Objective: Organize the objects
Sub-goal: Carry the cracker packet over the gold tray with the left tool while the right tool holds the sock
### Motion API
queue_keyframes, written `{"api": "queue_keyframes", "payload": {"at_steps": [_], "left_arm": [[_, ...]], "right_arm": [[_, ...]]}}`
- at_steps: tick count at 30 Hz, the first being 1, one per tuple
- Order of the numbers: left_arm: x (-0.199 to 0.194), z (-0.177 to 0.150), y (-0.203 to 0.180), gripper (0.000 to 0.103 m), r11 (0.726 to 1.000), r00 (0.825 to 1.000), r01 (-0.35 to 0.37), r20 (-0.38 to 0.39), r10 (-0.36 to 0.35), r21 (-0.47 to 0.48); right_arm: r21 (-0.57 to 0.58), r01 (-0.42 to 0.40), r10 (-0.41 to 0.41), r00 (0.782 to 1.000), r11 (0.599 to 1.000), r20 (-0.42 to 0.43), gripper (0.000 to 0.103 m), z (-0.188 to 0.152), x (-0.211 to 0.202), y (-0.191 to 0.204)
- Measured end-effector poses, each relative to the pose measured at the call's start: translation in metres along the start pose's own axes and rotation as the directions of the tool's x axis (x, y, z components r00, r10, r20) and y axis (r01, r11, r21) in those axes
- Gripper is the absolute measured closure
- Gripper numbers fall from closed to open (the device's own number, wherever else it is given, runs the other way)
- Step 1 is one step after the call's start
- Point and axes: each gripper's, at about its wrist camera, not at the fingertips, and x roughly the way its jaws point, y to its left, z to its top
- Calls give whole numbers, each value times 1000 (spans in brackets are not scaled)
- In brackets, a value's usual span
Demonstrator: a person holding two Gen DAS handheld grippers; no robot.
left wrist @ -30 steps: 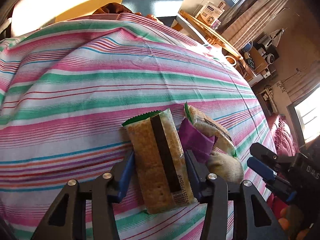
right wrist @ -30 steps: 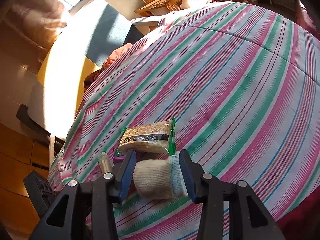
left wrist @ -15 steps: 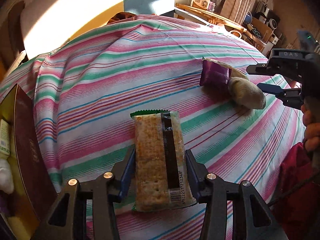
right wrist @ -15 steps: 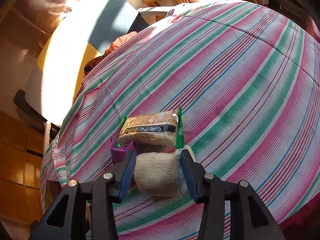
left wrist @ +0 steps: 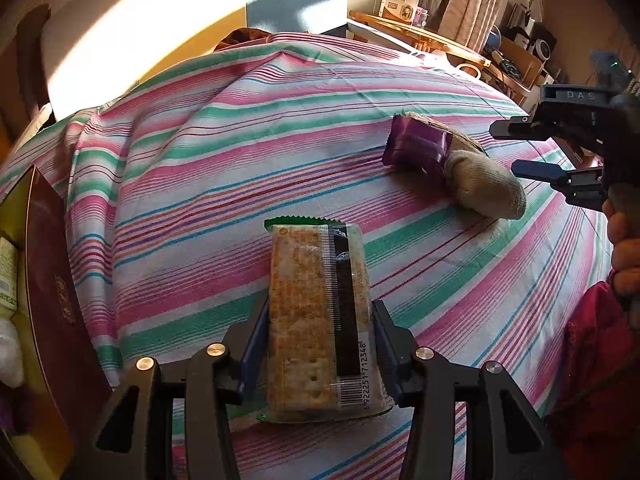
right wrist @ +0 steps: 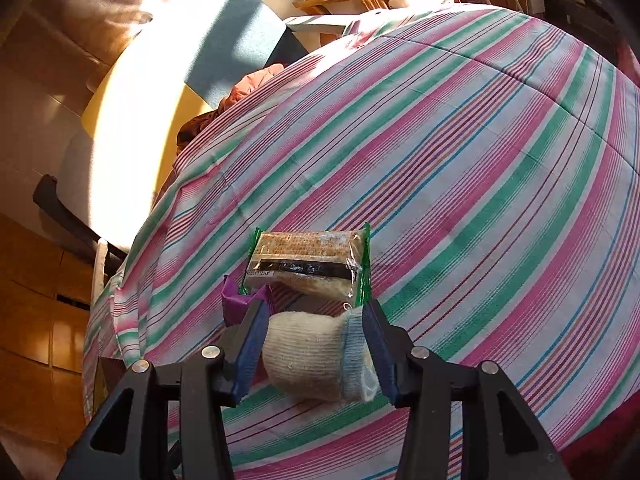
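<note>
**Cracker pack lifted, sock being let go**

Sunlit room, striped bedsheet [left wrist: 280,128] in pink, green and white spread over a bed; cluttered wooden shelving behind. Off to the left of the left gripper [left wrist: 318,344], an open maroon box [left wrist: 52,292] with a few items inside, probably the place for sorted things.

Left fingers [left wrist: 256,336] closed partway on a cracker pack [left wrist: 316,312], pads pressed on both long edges, barcode end nearest the camera, green crimped end sticking out beyond the fingertips. Pack apparently clear of the sheet, though hard to confirm.

Right gripper [right wrist: 316,344] straddling a rolled cream sock [right wrist: 312,356], which lies on the sheet. Opening at this moment, sock between the fingers with its blue-edged cuff against the right pad and the left pad barely touching. Just beyond the fingertips, a second cracker pack [right wrist: 308,264]; beyond the left fingertip, a purple wrapper [right wrist: 236,300] partly tucked under that pack.

Risks from here, as a judgement:
- Slippery film held only at the edges: a quick swing toward the box could let the pack pivot or slide out.
- Too hard a squeeze: broken crackers.
- Sock cuff snagging on the right pad as the fingers withdraw, dragging the sock and nudging the purple wrapper and second pack.
- Loose sheet bunching under a low pass.
</note>
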Motion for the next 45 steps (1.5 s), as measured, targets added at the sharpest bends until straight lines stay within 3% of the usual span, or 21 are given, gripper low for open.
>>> {"api": "queue_keyframes", "payload": {"at_steps": [3, 5, 7, 8, 11, 13, 15, 19, 20, 24, 28, 33, 39, 45], "left_arm": [[-2, -2, 0, 53, 1000, 1000, 3, 10, -3, -1], [-2, -3, 0, 53, 1000, 1000, 5, 11, -5, -2], [-3, -4, 0, 53, 1000, 1000, 12, 12, -12, -8], [-3, -4, 1, 53, 1000, 1000, 16, 12, -16, -10], [-4, -4, 3, 53, 999, 1000, 28, 15, -28, -20], [-4, -4, 3, 53, 999, 999, 31, 19, -30, -28], [-4, -4, 1, 53, 999, 1000, 22, 22, -22, -26], [-3, -4, 0, 53, 999, 999, 19, 29, -18, -27], [-2, -4, 0, 53, 999, 999, 21, 31, -20, -30], [-2, -4, 1, 53, 999, 999, 25, 39, -24, -31], [-2, -6, 0, 53, 999, 999, 25, 46, -23, -29], [-3, -8, 2, 53, 999, 998, 24, 51, -23, -26], [-2, -10, -2, 55, 1000, 998, 6, 68, -5, -17], [-4, -11, -6, 56, 999, 996, -38, 76, 38, -7]], "right_arm": [[-47, 9, -10, 1000, 999, -18, 37, 0, 6, 8], [-42, -91, 89, 994, 995, -59, 36, -2, 4, 10], [-18, -242, 238, 964, 970, -122, 47, -8, 3, 13], [-3, -276, 272, 950, 961, -156, 58, -11, 6, 15], [7, -318, 314, 932, 948, -182, 61, -13, 6, 18], [4, -274, 272, 951, 962, -147, 61, -10, 3, 15], [-29, -180, 175, 978, 983, -112, 59, -8, 3, 16], [-102, -126, 119, 990, 987, -74, 58, -7, 2, 27], [-130, -112, 104, 992, 985, -66, 54, -8, 3, 31], [-274, -70, 52, 996, 959, -74, 37, -16, 11, 54], [-458, 52, -70, 997, 888, -23, 35, -33, 17, 77], [-563, 126, -167, 986, 817, -22, 32, -47, 32, 87], [-540, 132, -174, 984, 831, -26, 45, -43, 33, 80], [-544, 134, -177, 984, 828, -28, 45, -45, 34, 82]]}}
